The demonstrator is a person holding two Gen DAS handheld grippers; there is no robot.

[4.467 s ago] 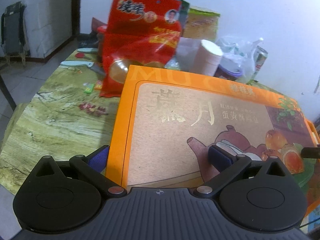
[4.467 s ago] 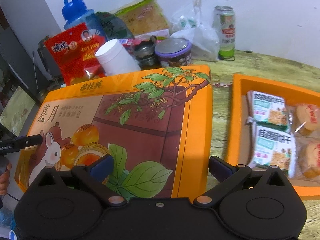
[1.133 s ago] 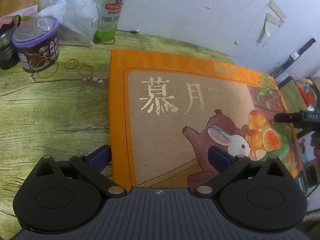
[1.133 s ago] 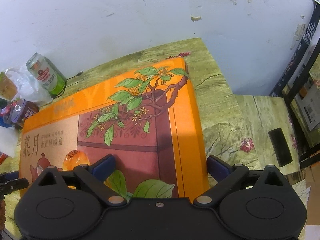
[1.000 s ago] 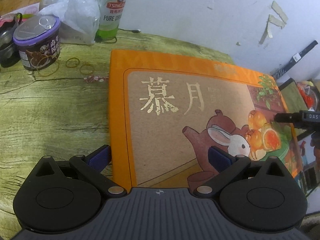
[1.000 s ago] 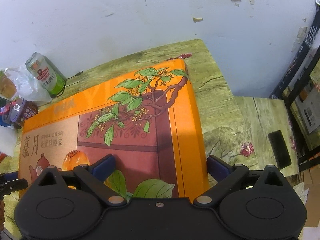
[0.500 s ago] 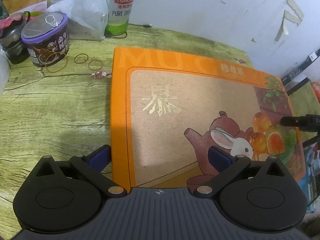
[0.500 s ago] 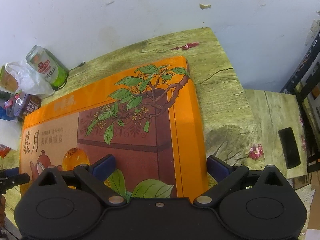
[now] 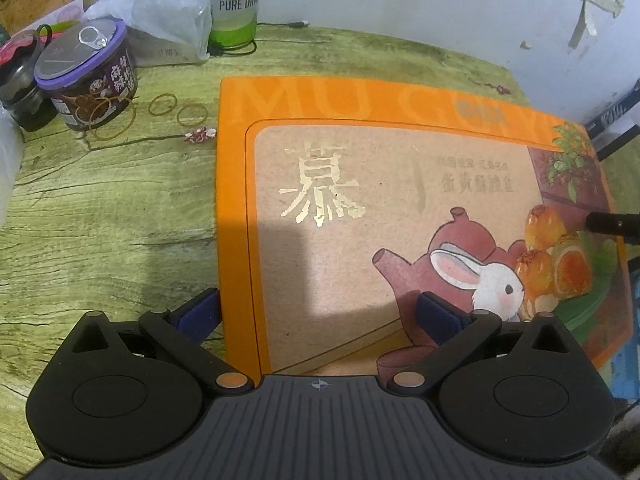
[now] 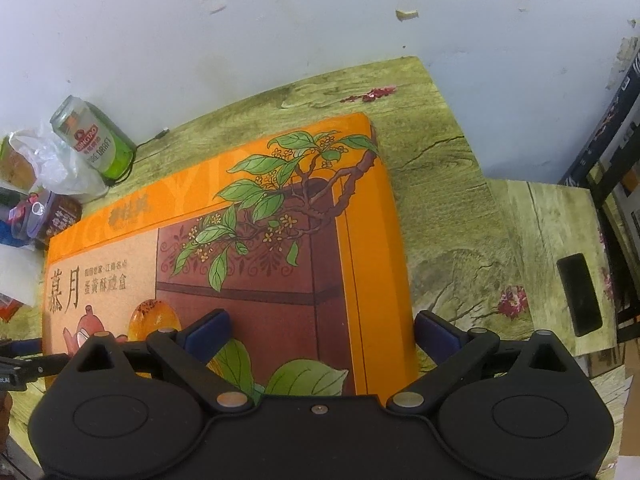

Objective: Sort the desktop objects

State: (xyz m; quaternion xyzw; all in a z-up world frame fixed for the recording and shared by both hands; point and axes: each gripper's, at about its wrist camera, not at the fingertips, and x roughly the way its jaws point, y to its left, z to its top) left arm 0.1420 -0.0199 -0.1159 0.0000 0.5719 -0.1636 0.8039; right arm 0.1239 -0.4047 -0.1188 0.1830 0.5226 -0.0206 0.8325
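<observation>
- Left wrist view: the orange box (image 9: pixel 400 216) is seen lying flat on the desk (image 9: pixel 100 216), its printed lid facing up.
- The left gripper (image 9: pixel 320 312) is spread wide over the box's near left corner; one of its fingers (image 9: pixel 198 314) sits just outside the box's left edge and the other over the lid. Nothing is gripped.
- A purple-lidded tub (image 9: pixel 86 74), a green can (image 9: pixel 236 0), a plastic bag (image 9: pixel 160 8) and some rubber bands (image 9: pixel 160 106) are seen at the back of the desk, apart from the box.
- A dark rod-like part (image 9: pixel 614 224) is seen over the box's right end.
- Right wrist view: the box (image 10: pixel 248 240) is seen filling the middle of the desk (image 10: pixel 448 200), near the wall.
- The right gripper (image 10: pixel 322 332) is spread over the box's near right corner, one finger over the lid and the other just past the right edge; nothing is clamped.
- The can (image 10: pixel 92 140) and tub (image 10: pixel 52 216) are seen at far left.
- A black phone-like slab (image 10: pixel 580 294) lies on a lower surface to the right.
</observation>
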